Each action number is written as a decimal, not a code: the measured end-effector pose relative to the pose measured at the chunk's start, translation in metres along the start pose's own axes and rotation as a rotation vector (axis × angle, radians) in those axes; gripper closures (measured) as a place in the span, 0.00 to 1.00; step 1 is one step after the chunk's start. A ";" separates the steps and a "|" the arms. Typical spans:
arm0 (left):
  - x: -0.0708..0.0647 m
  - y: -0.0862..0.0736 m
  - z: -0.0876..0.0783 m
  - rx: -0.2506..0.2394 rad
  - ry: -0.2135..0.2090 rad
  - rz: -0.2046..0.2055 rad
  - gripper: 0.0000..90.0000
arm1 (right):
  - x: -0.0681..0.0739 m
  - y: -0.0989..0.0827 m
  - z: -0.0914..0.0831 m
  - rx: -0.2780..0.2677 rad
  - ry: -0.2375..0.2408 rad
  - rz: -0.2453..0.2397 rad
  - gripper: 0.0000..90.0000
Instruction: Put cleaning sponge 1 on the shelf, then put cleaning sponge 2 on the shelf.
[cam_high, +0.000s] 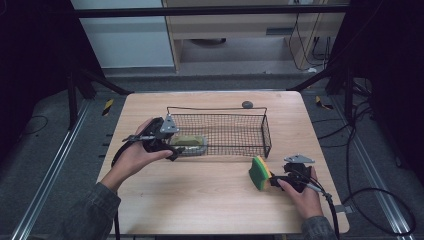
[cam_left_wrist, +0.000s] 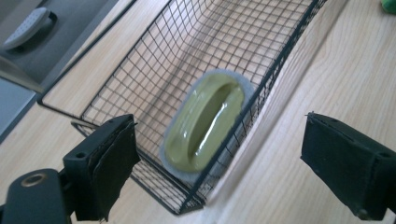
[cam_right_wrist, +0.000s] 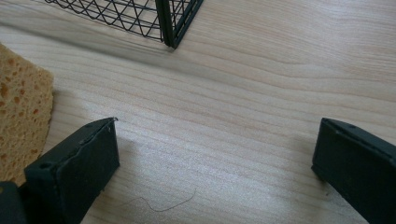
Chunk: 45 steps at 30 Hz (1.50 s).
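A black wire basket (cam_high: 265, 131) stands in the middle of the wooden table. An olive-green scrubber with a moulded handle and a grey pad (cam_left_wrist: 205, 123) lies inside its left end (cam_high: 191, 143). My left gripper (cam_high: 172, 150) hovers at that end, just outside the wire, open with nothing pressed between its pads (cam_left_wrist: 219, 126). A green and yellow sponge (cam_high: 260, 172) stands on edge at the front right. My right gripper (cam_high: 276, 181) sits right beside it, open over bare wood (cam_right_wrist: 215, 123); the sponge (cam_right_wrist: 21, 107) lies outside its left jaw.
A small grey round object (cam_high: 247, 104) rests at the table's back edge behind the basket. The basket's corner (cam_right_wrist: 173, 23) lies ahead of the right gripper. Bare tabletop (cam_high: 200, 200) stretches along the front. Cables trail from both grippers.
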<state>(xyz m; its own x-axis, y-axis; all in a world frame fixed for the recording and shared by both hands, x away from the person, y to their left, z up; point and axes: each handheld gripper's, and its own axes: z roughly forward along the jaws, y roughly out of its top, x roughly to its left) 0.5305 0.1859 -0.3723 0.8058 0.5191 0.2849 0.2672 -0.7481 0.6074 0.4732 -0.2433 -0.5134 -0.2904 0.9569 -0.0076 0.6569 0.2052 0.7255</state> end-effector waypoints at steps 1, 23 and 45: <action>-0.001 -0.003 -0.001 0.005 0.000 -0.009 0.11 | 0.000 0.000 0.000 0.000 0.000 0.002 0.01; -0.004 -0.104 -0.001 -0.011 0.056 -0.376 0.06 | 0.000 0.000 0.000 0.001 -0.003 0.001 0.01; 0.001 -0.160 0.038 0.068 0.076 -0.522 0.05 | -0.005 -0.004 -0.041 0.097 -0.007 -0.050 0.23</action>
<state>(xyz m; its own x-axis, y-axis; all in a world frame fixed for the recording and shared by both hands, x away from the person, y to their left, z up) 0.5090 0.2908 -0.4977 0.5163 0.8563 0.0119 0.6586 -0.4059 0.6337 0.4435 -0.2570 -0.4879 -0.3195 0.9464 -0.0474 0.7058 0.2711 0.6545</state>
